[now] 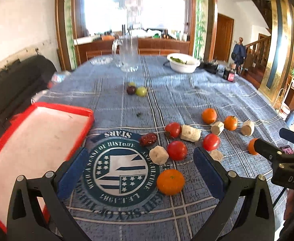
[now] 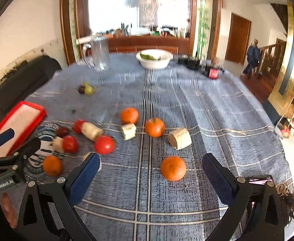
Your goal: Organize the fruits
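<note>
Oranges, red tomatoes, a dark red date and pale cut chunks lie scattered on the blue checked tablecloth. In the left wrist view my left gripper (image 1: pixel 141 166) is open and empty, with an orange (image 1: pixel 170 181) and a tomato (image 1: pixel 176 150) between its fingers. A red-rimmed tray (image 1: pixel 36 138) lies to its left. In the right wrist view my right gripper (image 2: pixel 151 168) is open and empty, with an orange (image 2: pixel 173 168) between its fingers. Three grapes (image 1: pixel 136 90) lie farther back.
A glass pitcher (image 1: pixel 127 53) and a white bowl with greens (image 1: pixel 183 62) stand at the far end, with dark jars (image 2: pixel 212 70) to the right. A phone (image 2: pixel 260 179) and keys (image 2: pixel 287 192) lie at the near right.
</note>
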Demonstrator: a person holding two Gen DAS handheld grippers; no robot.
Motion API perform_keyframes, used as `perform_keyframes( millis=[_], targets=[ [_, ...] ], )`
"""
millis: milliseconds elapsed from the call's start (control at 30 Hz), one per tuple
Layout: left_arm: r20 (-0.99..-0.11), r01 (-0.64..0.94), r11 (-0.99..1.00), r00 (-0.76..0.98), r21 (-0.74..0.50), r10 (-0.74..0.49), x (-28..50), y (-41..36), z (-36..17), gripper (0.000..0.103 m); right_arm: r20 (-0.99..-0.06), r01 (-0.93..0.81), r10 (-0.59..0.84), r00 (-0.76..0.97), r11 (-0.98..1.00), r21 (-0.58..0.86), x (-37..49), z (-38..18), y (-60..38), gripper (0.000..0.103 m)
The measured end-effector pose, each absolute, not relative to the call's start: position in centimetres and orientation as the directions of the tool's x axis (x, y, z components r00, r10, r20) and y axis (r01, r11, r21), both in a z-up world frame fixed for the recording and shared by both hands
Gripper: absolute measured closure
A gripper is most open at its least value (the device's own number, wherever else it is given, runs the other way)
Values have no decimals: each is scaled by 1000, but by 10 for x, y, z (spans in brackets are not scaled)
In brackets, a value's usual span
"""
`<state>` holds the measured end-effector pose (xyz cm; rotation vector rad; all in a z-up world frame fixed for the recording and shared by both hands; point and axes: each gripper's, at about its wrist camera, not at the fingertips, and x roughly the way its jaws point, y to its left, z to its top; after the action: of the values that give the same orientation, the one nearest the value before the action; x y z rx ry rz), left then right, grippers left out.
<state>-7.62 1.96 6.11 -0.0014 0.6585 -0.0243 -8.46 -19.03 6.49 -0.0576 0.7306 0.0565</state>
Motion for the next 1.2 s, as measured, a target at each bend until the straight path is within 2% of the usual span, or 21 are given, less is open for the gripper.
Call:
perform_keyframes(
  millis=[300, 1200],
  targets=[
    [-583, 30, 999, 812, 11, -18, -98, 16, 64, 0, -654, -73, 42, 756, 997, -21, -101, 66, -184, 1],
    [-594, 23, 1000, 805, 12, -12, -106, 15, 63, 0, -634, -94, 79, 769, 996, 10, -120, 74, -182, 1]
  ],
)
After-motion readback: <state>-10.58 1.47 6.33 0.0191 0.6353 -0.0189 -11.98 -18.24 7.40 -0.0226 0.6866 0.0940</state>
